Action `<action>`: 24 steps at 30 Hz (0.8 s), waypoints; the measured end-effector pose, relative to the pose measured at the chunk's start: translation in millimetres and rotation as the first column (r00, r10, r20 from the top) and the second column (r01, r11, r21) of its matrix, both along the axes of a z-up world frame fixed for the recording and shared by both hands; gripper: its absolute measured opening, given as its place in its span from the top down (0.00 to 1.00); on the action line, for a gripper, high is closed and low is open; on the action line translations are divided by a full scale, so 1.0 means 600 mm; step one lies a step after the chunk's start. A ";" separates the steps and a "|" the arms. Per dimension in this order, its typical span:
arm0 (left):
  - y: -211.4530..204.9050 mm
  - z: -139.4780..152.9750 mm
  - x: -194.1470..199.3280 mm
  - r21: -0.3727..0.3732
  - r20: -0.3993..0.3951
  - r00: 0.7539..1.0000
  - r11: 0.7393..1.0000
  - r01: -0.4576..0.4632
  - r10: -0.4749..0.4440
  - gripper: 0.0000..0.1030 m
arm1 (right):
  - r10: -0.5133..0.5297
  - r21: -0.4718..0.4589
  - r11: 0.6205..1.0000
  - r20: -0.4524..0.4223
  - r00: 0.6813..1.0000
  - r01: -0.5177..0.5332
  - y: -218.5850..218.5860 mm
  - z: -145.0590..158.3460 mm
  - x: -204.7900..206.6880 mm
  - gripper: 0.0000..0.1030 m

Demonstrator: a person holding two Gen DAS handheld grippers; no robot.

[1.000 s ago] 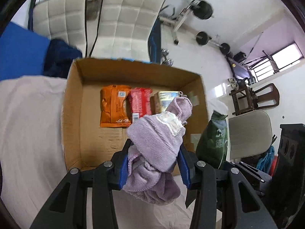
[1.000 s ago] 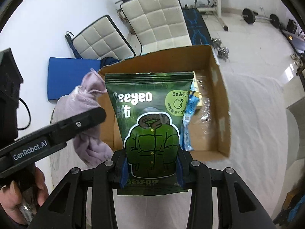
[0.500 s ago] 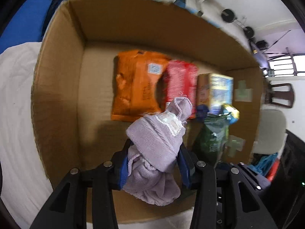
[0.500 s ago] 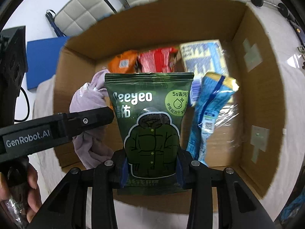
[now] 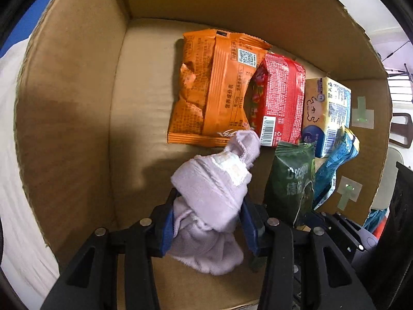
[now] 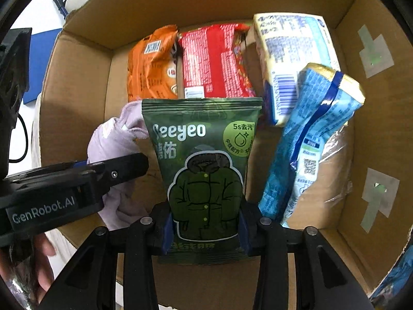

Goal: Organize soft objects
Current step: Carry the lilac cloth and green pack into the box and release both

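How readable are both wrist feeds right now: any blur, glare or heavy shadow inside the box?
Left wrist view: sharp; a shadow darkens the cardboard box's left wall; fisheye bows its rim; purple cloth crisp. Right wrist view: sharp; print on the green pouch is legible; slight glare on clear plastic beside the blue packet.

The left hand-held gripper (image 5: pixel 207 219) points forward and down, its two fingers clamped on a bundle pinched between the blue pads (image 5: pixel 167 226). The right hand-held gripper (image 6: pixel 205 228) is likewise closed on a flat load, alongside the left.
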State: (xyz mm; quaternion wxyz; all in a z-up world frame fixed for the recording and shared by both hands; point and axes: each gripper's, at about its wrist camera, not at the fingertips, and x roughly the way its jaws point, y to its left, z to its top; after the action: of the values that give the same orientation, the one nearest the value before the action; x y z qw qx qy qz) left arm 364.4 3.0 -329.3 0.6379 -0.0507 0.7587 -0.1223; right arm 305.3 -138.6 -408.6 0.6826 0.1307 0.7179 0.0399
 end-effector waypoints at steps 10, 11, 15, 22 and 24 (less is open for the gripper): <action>-0.004 0.017 -0.014 0.064 0.049 0.998 0.998 0.023 -0.027 0.47 | 0.005 -0.008 1.000 -0.007 1.000 -0.005 -0.016 -0.001 -0.008 0.55; -0.007 0.019 -0.016 0.065 0.052 0.998 0.998 0.022 -0.025 0.46 | 0.007 -0.007 1.000 -0.009 1.000 -0.007 -0.015 0.000 -0.008 0.55; -0.005 0.033 -0.029 0.069 0.073 0.997 0.997 0.015 -0.021 0.42 | 0.008 -0.009 1.000 -0.006 1.000 -0.008 -0.020 0.012 -0.011 0.54; -0.012 0.072 -0.062 0.074 0.142 0.990 0.997 0.015 -0.025 0.39 | 0.010 -0.051 0.999 0.039 0.999 -0.008 -0.040 0.043 -0.017 0.53; -0.013 0.090 -0.071 0.083 0.177 0.984 0.996 0.015 -0.030 0.35 | 0.005 -0.073 0.997 0.054 0.999 -0.001 -0.052 0.051 -0.019 0.53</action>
State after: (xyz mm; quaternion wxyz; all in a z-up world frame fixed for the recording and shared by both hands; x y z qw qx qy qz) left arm 322.0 -5.0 -275.3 0.7034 -0.0051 0.7034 -0.1027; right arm 294.2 -169.9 -378.1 0.7061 0.1034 0.7003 0.0184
